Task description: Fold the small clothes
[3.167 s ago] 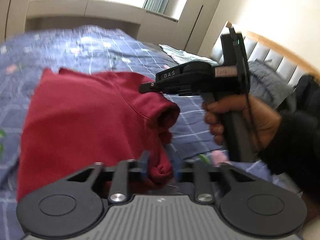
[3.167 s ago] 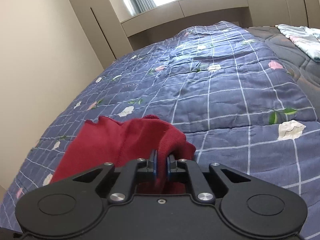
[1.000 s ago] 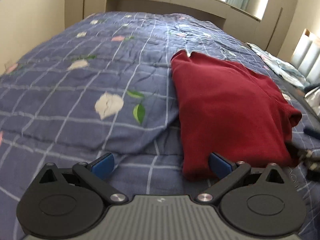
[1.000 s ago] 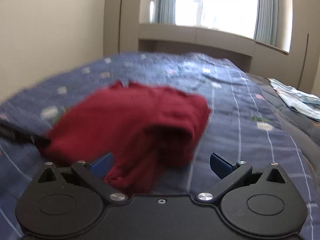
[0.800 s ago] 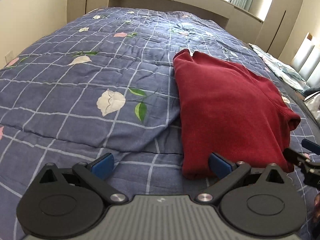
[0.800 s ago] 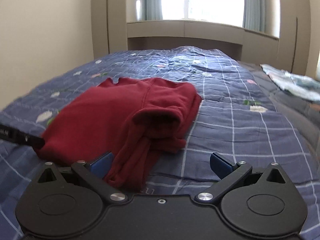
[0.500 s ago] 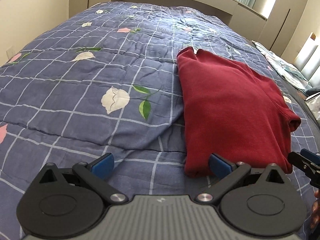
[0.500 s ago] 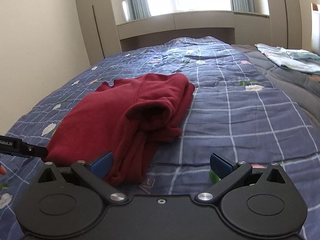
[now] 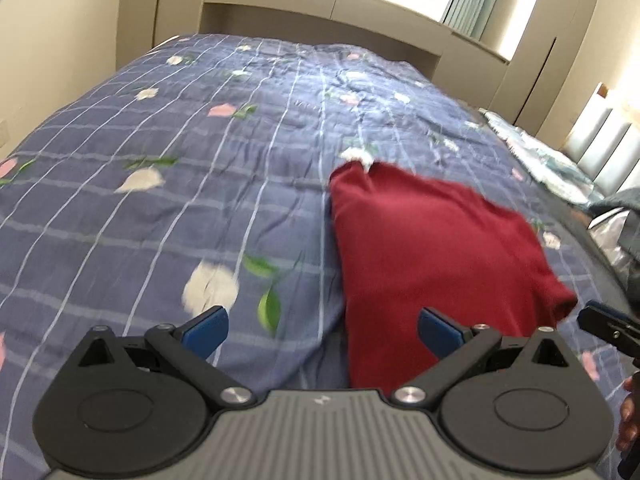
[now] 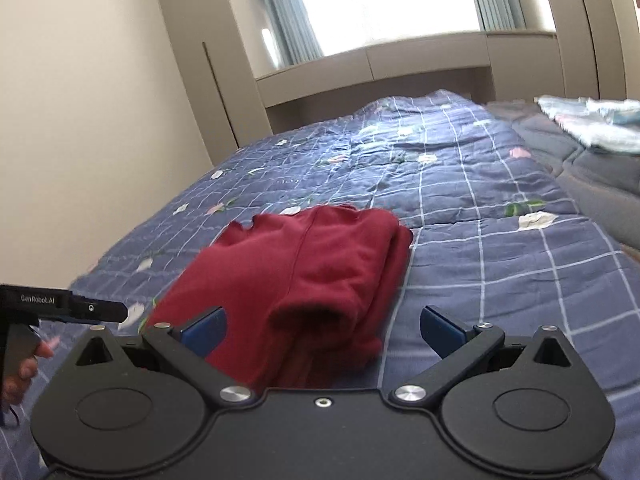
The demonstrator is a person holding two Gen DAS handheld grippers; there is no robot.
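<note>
The red garment (image 9: 432,248) is soft knit fabric, folded into a rough rectangle and lying flat on the quilt (image 9: 200,160), a blue padded cover with a pale grid and printed flowers. On the side nearest your right gripper (image 10: 322,326) the garment bunches into a rolled, tube-like cuff or sleeve opening (the right wrist view shows it best), with layered folds along the edge beyond it.

Your left gripper (image 9: 322,326) has its blue-padded fingers (image 9: 206,326) spread wide and holds nothing; the garment's near corner lies just in front of the finger on that gripper's right, the rest stretching away over the quilt.

Your right gripper's fingers (image 10: 442,328) are also wide apart and empty, with the bunched end of the garment lying between them, just ahead.
</note>
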